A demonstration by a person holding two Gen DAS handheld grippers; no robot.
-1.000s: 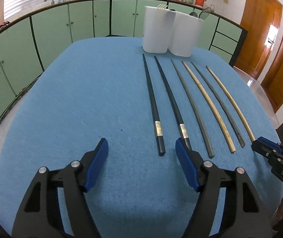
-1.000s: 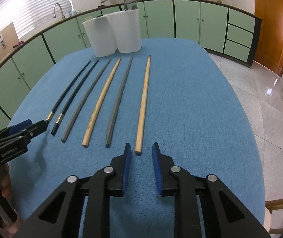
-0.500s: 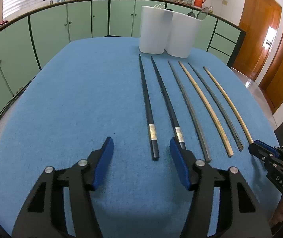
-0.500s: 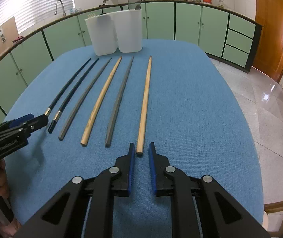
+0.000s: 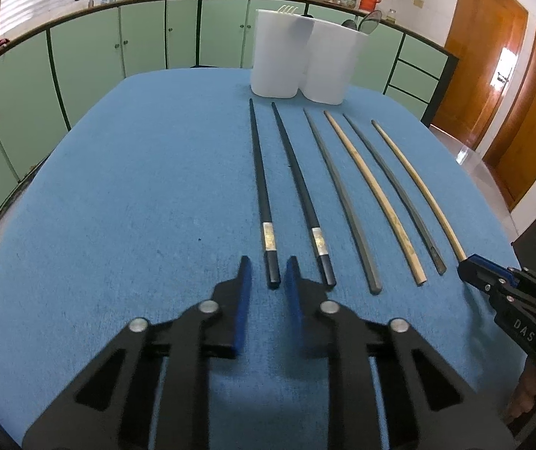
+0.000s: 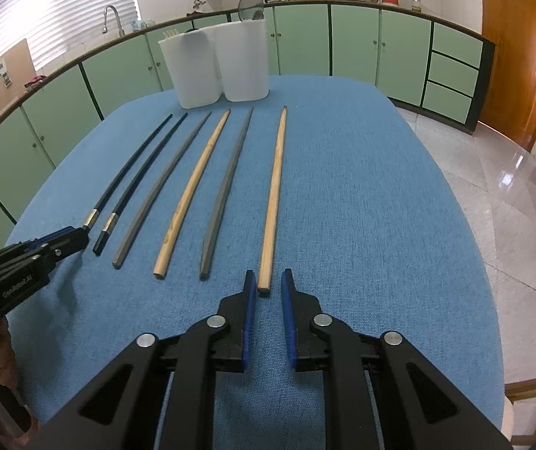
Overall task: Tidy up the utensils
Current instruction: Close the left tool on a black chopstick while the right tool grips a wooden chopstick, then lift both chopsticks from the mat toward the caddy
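Several chopsticks lie side by side on the blue table: two black ones with silver bands, two grey ones and two wooden ones. My left gripper is open, its jaws narrowly apart on either side of the near end of the leftmost black chopstick. My right gripper is open, its jaws close on either side of the near end of the rightmost wooden chopstick. Two white utensil holders stand at the far end, with utensils in them.
The blue table is ringed by green kitchen cabinets. The table's right edge drops to a tiled floor. Wooden doors stand at the right. Each gripper shows in the other's view.
My left gripper has moved forward and right, and its jaws have narrowed around the black chopstick's end. My right gripper has moved up so the wooden chopstick's end lies between its jaws.
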